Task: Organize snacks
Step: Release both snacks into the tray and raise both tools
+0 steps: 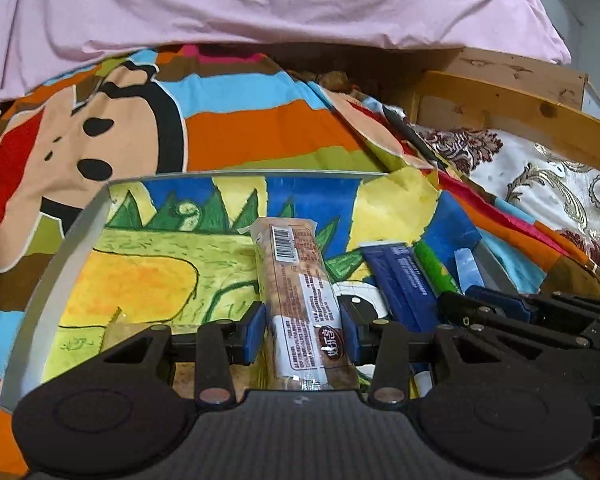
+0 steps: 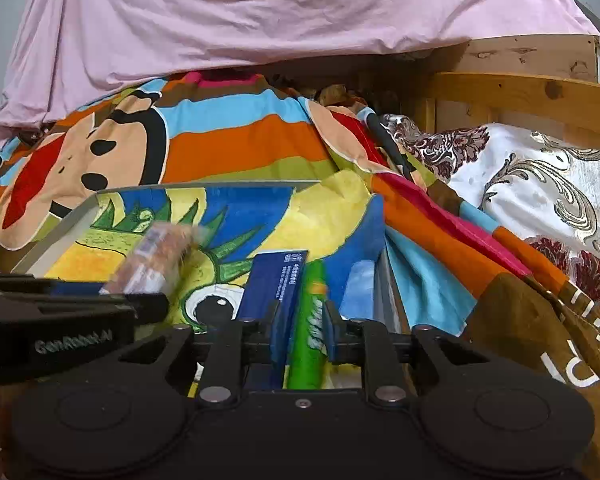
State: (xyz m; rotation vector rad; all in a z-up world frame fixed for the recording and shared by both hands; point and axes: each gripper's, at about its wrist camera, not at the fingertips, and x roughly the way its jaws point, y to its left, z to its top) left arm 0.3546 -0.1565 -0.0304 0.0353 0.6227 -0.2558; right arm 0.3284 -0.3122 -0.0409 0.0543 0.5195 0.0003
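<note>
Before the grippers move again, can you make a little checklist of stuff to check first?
1. Left gripper shut on the long brown clear-wrapped snack bar: ok.
2. Right gripper shut on the green snack tube: ok.
3. Both snacks over the shallow grey box with the painted liner: ok.
4. Dark blue flat packs lying beside the tube: ok.
5. Bare space on the box's left side: ok.
6. Snacks touching the liner: cannot tell.

Left of the left gripper's fingers (image 1: 260, 332) the tray floor (image 1: 140, 272) lies open; rightward, blue packets (image 1: 396, 280) and right gripper (image 1: 540, 312) crowd it.
</note>
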